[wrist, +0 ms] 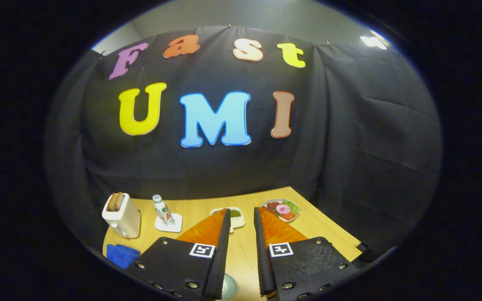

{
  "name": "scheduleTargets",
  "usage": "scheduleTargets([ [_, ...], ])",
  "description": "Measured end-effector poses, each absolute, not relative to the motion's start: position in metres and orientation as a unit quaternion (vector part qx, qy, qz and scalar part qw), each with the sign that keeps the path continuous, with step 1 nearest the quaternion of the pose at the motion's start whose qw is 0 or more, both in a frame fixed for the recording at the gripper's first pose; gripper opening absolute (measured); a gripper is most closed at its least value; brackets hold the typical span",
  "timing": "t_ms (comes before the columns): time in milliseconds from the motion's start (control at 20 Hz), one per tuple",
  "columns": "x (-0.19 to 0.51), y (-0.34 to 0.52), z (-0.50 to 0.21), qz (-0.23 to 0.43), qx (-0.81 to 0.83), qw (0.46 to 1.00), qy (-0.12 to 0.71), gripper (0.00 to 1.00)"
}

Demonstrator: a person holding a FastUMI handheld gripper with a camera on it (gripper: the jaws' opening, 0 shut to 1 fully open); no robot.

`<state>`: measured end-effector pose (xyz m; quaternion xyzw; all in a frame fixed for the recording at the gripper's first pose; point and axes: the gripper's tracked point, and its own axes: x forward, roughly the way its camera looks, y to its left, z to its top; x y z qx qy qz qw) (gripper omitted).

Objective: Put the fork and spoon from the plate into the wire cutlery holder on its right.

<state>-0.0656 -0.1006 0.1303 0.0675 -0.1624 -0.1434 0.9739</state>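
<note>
On the wooden table (191,211) the gripper (241,215) is held high and level, its fingers parted with bare tabletop visible between them, grasping nothing. Beyond the fingertips stands a small dish (237,216), partly hidden behind the left finger. To its right sits a plate of food (282,209). To the left are a bottle (160,207) on a white coaster (174,223), a toaster (120,215) holding bread, and a blue cloth (121,255). Beneath the left finger, a greenish round rim (230,287) is partly visible; whether it is the task's plate cannot be determined. Fork, spoon and wire holder cannot be located from this position.

Risk assessment: the work has not begun. Descending without sighting the cutlery could strike the rim below. A shallow grip on a thin handle may let it slip or pivot.
</note>
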Motion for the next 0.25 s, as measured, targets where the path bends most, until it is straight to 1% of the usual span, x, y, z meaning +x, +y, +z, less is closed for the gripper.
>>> scheduleTargets([
  [250, -0.097, -0.079, 0.181, -0.118, 0.054, 0.964, -0.233, 0.33],
])
